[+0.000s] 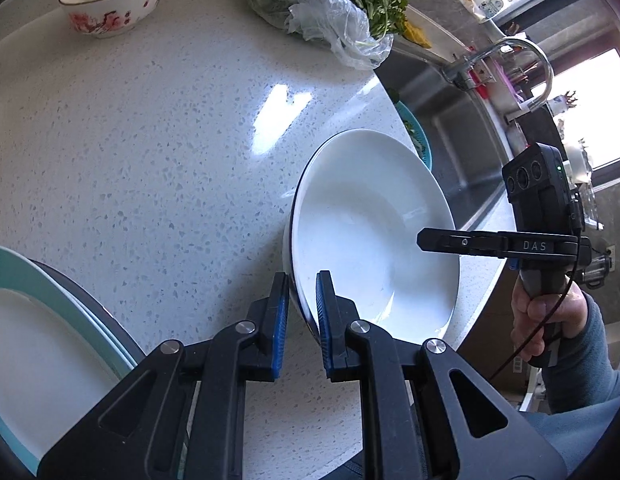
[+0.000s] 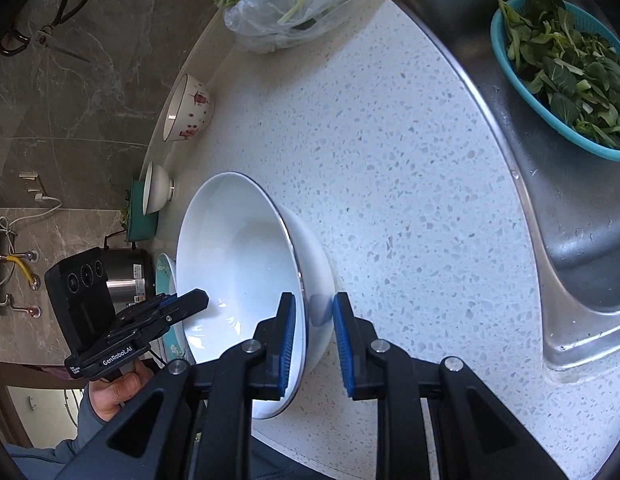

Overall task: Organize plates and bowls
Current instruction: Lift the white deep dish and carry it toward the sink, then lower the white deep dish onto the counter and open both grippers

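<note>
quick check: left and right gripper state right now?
Left gripper: straddles the white bowl rim; grip cannot be told.
Right gripper: open around the opposite rim.
</note>
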The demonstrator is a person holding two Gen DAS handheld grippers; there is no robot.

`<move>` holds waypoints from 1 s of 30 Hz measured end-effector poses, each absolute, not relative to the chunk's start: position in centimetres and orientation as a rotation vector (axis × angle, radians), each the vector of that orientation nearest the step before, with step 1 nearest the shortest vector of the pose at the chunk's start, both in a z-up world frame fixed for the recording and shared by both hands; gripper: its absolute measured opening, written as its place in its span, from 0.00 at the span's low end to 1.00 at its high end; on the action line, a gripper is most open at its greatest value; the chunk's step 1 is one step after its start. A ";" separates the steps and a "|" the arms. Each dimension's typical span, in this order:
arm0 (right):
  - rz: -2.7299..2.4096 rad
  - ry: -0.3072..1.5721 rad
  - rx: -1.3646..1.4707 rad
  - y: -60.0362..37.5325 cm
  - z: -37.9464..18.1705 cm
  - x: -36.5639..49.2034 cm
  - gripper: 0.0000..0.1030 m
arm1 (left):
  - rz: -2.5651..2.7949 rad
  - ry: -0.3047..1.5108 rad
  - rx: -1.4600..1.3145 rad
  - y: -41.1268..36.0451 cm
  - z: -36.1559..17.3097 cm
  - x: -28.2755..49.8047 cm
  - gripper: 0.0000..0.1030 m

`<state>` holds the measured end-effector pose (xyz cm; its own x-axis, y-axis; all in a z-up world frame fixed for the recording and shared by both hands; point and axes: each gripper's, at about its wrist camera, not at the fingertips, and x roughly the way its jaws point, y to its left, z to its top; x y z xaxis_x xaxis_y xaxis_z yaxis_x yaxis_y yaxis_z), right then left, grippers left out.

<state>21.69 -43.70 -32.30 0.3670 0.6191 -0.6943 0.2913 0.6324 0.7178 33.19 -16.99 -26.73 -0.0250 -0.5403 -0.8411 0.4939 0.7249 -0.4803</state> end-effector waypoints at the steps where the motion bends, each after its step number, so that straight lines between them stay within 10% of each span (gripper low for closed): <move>1: 0.257 1.215 0.915 -43.8 -32.3 21.6 0.23 | -0.822 1.367 -0.041 -17.1 -26.8 33.2 0.11; 11: 0.254 1.185 0.915 -43.5 -31.5 21.6 0.36 | -0.811 1.353 -0.107 -16.2 -26.9 32.8 0.20; 15: 0.214 1.103 0.927 -44.7 -30.0 20.3 0.71 | -0.801 1.311 -0.141 -14.9 -25.0 32.1 0.90; 24: 0.104 0.716 1.119 -48.2 -26.5 16.9 0.99 | -0.823 1.117 -0.313 -9.7 -18.8 31.3 1.00; 30: 0.229 0.670 1.038 -42.9 -22.6 21.5 1.00 | -0.696 0.950 -0.451 -0.9 -15.5 34.3 1.00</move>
